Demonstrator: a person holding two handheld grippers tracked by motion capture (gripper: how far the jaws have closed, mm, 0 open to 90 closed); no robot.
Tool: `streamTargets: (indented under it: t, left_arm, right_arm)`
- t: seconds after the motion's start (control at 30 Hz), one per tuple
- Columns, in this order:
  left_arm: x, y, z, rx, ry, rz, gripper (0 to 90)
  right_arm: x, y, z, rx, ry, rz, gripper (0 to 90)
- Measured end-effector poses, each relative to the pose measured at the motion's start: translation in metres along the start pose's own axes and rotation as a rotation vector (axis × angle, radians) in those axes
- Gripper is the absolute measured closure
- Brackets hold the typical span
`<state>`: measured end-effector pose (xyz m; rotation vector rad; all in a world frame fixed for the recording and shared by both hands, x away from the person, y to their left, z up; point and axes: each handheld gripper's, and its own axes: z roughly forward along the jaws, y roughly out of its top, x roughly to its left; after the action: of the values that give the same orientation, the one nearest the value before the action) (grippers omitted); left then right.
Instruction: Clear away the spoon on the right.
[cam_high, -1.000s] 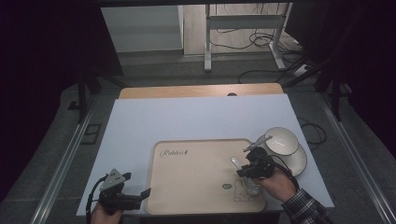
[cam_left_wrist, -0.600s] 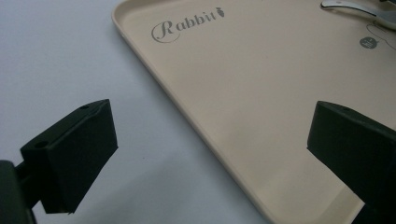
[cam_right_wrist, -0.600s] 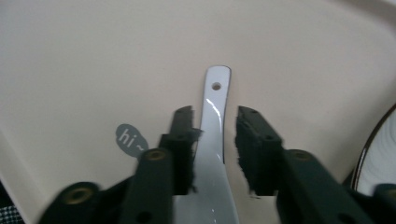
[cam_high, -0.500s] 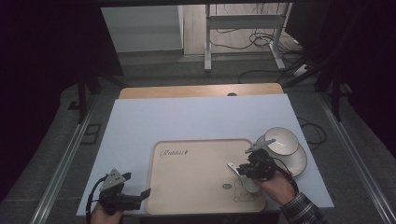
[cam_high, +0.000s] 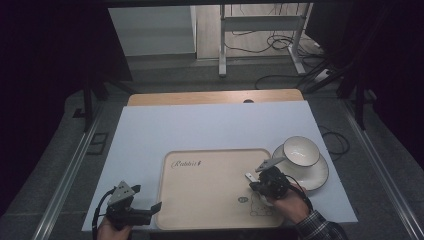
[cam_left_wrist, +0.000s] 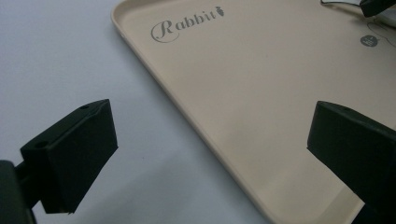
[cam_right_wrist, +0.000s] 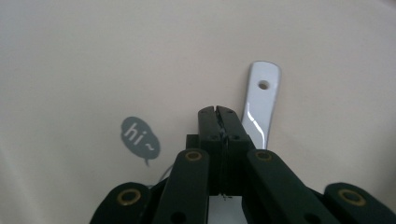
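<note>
- The right gripper (cam_right_wrist: 218, 112) has just been closing, and its jaws now meet along a thin seam. I see nothing clearly pressed between them.
- The spoon (cam_right_wrist: 261, 98) is on the tray (cam_high: 210, 170), lower right of the high view. In the right gripper view its pale handle, with a hole near the end, sticks out just beside the right jaw tip, at centre frame.
- I cannot tell whether the jaws pinch the handle's edge or have closed beside it. The rest of the spoon is hidden under the gripper.
- The closing jaws look like an attempt to pick up the spoon. The cup (cam_high: 301, 150) on its saucer (cam_high: 317, 175) sits just off the tray's right edge, so my guess is the spoon is meant for there.
- The right hand (cam_high: 287, 202) comes in from the bottom edge, angled up and left. It holds the gripper low over the tray, near the printed "hi" bubble (cam_right_wrist: 139, 137).
- The left gripper (cam_left_wrist: 210, 140) stands wide open and holds nothing. One jaw is over the white table (cam_high: 200, 125) and the other over the tray's near left corner.
- It seems parked there to stay clear of the right hand, or perhaps to steady the tray if it slides.
- The left hand (cam_high: 107, 230) sits at the bottom left, with the gripper pointing right towards the tray rim and roughly level.
</note>
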<state>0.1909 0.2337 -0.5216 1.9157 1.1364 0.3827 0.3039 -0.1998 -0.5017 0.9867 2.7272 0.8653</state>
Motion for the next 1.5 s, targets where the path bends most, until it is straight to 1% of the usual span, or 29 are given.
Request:
streamTargets:
  t: [0.33, 0.6, 0.73, 0.83, 0.9, 1.1, 1.23, 1.5]
  left_arm:
    - [0.0, 0.0, 0.0, 0.005, 0.001, 0.005, 1.2]
    - [0.0, 0.0, 0.0, 0.006, 0.001, 0.007, 1.3]
    - [-0.001, 0.0, 0.0, 0.006, 0.001, 0.007, 1.2]
    - [0.0, 0.0, 0.0, 0.006, 0.001, 0.006, 1.3]
    - [0.0, 0.0, 0.001, 0.006, 0.001, 0.006, 1.2]
    - [0.0, 0.0, 0.0, 0.006, 0.001, 0.007, 1.2]
    - [-0.001, 0.0, 0.0, 0.007, 0.001, 0.009, 1.2]
    - [-0.001, 0.0, 0.001, 0.009, 0.002, 0.011, 1.2]
  right_arm:
    - [-0.013, -0.003, -0.001, -0.012, -0.033, 0.036, 89.9]
    - [-0.019, -0.004, -0.002, -0.019, -0.041, 0.056, 88.6]
    - [-0.018, -0.004, -0.004, -0.036, -0.042, 0.057, 87.7]
    - [-0.017, -0.003, -0.008, -0.06, -0.051, 0.053, 85.8]
    - [-0.017, -0.002, -0.009, -0.064, -0.052, 0.054, 85.2]
    - [-0.017, -0.002, -0.012, -0.083, -0.058, 0.049, 81.0]
    - [-0.016, -0.002, -0.016, -0.107, -0.07, 0.037, 76.7]
    - [-0.018, -0.003, -0.021, -0.134, -0.086, 0.035, 70.3]
